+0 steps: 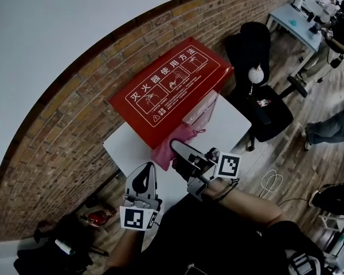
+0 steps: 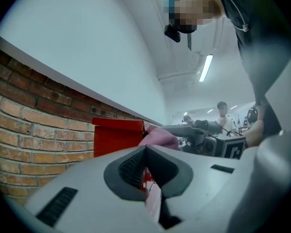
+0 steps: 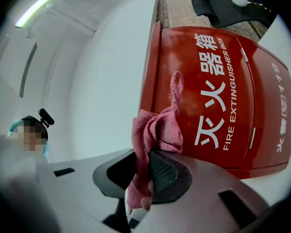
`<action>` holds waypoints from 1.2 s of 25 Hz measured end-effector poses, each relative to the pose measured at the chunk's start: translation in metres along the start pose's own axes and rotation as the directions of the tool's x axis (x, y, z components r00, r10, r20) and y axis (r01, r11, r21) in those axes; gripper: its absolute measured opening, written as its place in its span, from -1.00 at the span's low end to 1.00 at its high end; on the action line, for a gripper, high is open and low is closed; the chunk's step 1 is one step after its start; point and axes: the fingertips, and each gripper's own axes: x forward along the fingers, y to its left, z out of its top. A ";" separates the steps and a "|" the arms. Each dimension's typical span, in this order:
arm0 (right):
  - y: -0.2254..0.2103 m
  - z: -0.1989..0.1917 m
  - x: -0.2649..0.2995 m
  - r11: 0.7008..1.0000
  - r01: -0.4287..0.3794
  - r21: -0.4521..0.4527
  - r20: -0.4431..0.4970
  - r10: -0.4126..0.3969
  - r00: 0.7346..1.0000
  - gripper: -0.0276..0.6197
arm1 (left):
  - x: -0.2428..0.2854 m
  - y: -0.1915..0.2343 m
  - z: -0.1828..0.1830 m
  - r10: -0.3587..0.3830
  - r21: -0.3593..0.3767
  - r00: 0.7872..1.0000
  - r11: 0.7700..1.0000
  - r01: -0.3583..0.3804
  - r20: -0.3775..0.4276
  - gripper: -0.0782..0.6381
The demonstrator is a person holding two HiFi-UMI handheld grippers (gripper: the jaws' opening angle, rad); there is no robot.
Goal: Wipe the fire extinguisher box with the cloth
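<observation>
My right gripper (image 3: 144, 171) pinches the cloth (image 3: 157, 127) at the box's (image 3: 218, 91) near side; my left gripper (image 2: 145, 166), nearer and left, is closed, empty.

A small white table (image 1: 125, 148) stands against the brick wall (image 1: 74, 130). The red fire extinguisher box (image 1: 172, 85) sits on its far part and covers much of the top, leaving bare white at the near left and at the right. On the wooden floor (image 1: 289, 150) to the right are a black office chair (image 1: 269, 118) and, nearer, a coiled white cable (image 1: 269, 182).
</observation>
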 end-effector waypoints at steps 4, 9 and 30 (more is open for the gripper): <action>0.004 0.015 -0.016 0.995 0.037 -0.097 -0.016 -0.039 0.999 -0.67 | 0.004 -0.007 0.002 0.020 -0.021 1.000 1.000 -0.019 0.002 -0.69; 0.009 0.041 -0.038 0.977 0.058 -0.206 -0.064 -0.072 0.995 -0.67 | 0.014 -0.023 0.006 0.086 -0.032 0.996 0.996 -0.086 0.000 -0.69; 0.066 0.102 -0.161 0.808 -0.199 -0.555 -0.440 -0.082 0.894 -0.67 | 0.044 -0.188 0.018 0.420 -0.077 0.907 0.905 -0.417 0.021 -0.69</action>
